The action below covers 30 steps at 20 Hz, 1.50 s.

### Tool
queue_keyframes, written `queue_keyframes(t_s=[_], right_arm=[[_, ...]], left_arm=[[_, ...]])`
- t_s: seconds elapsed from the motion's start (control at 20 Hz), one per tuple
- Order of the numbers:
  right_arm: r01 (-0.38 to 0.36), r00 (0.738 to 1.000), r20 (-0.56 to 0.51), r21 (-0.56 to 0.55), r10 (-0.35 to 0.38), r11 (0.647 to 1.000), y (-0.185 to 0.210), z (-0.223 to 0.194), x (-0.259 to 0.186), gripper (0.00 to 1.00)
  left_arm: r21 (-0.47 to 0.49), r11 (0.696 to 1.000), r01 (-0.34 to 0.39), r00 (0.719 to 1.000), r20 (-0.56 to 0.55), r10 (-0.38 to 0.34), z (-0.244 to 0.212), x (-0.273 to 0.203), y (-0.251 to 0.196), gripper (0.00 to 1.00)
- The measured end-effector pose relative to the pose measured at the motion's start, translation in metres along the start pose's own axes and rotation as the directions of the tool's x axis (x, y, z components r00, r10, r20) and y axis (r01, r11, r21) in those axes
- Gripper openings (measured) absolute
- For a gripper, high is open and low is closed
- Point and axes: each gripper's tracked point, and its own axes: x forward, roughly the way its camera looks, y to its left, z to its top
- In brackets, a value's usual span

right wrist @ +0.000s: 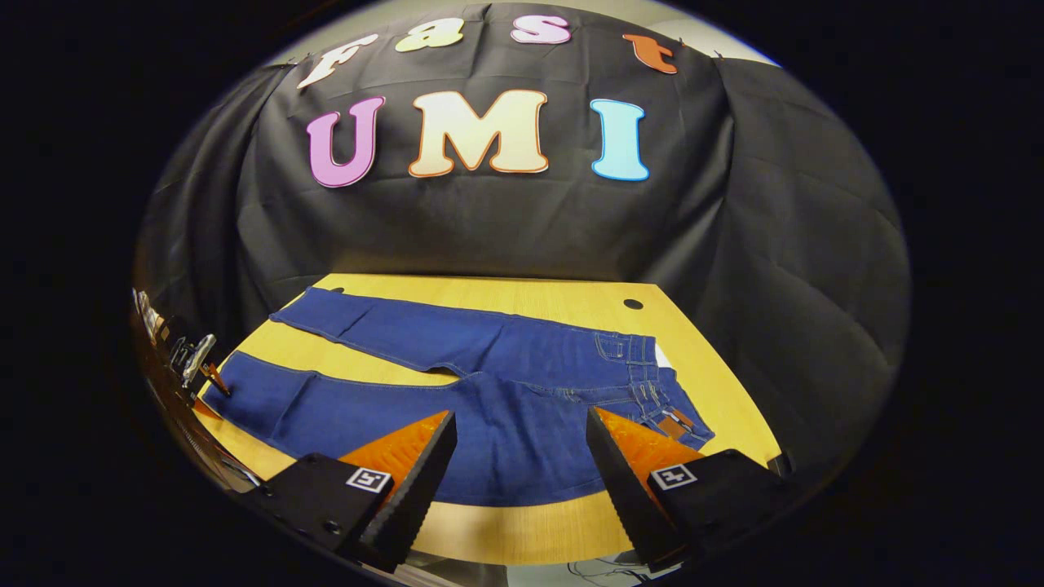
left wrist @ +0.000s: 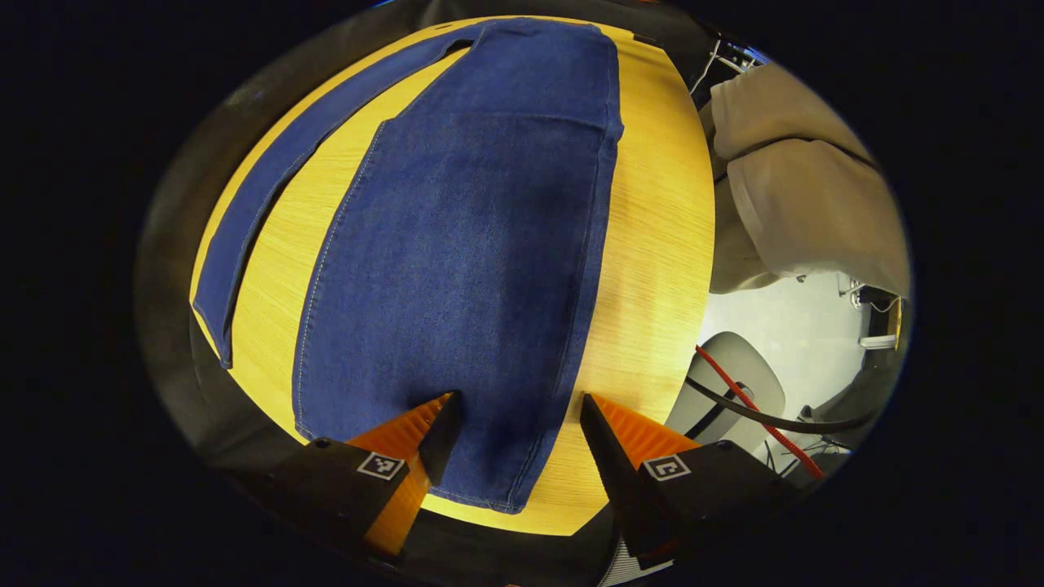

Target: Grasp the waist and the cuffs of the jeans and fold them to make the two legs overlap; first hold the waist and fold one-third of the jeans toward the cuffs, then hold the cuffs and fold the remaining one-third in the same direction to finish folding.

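Left hand-held gripper: fingers spread wide, released, nothing between them. It hovers over the cuff end of the near leg; the hem sits just beyond the fingertips, close to the surface's end edge.

Right hand-held gripper: also released, jaws apart, empty. It hangs over the front edge of the surface, with the thigh of the near leg straight ahead and the waist off to its right.

Jeans lie flat and spread, legs splayed in a V with bare wood between them. Waist is toward the right end of the surface, cuffs toward the left end. The far leg runs along the back edge; its cuff lies near the back-left corner.

My read: no fold started, step in hand is overlapping the two legs.

How to do it well:
- Left takes the near cuff at the hem and pinches the full denim thickness, not just the top layer.
- Right shifts toward the waist and grips the near corner of the waistband.
- Lift both ends together, low, and carry the near leg over onto the far one.
- Line up the cuffs and outer seams before letting go.
- Keep the cloth taut between the grippers, or the middle will sag and wrinkle.
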Motion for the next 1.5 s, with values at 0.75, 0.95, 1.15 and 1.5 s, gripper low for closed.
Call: queue_keyframes(t_s=[0.75,0.95,1.15,1.5], right_arm=[[-0.089,0.996,-0.029,-0.117,0.086,0.989,-0.04,0.003,0.023,0.99],[-0.163,0.983,-0.127,-0.279,0.132,0.946,-0.08,-0.01,0.037,1.0],[-0.304,0.939,-0.295,-0.47,0.177,0.829,-0.111,-0.037,0.047,1.0],[-0.625,0.769,-0.603,-0.636,0.214,0.452,-0.115,-0.103,0.063,0.99]], left_arm=[[-0.012,1.0,0.014,0.996,-0.083,-0.015,0.003,0.002,0.019,0.45],[-0.012,1.0,0.001,0.994,-0.105,-0.002,0.004,0.003,0.029,0.19],[-0.022,1.0,-0.001,0.995,-0.096,-0.001,0.004,0.003,0.029,0.01],[-0.09,0.996,-0.015,0.995,-0.101,0.006,0.005,0.003,0.03,0.01]])
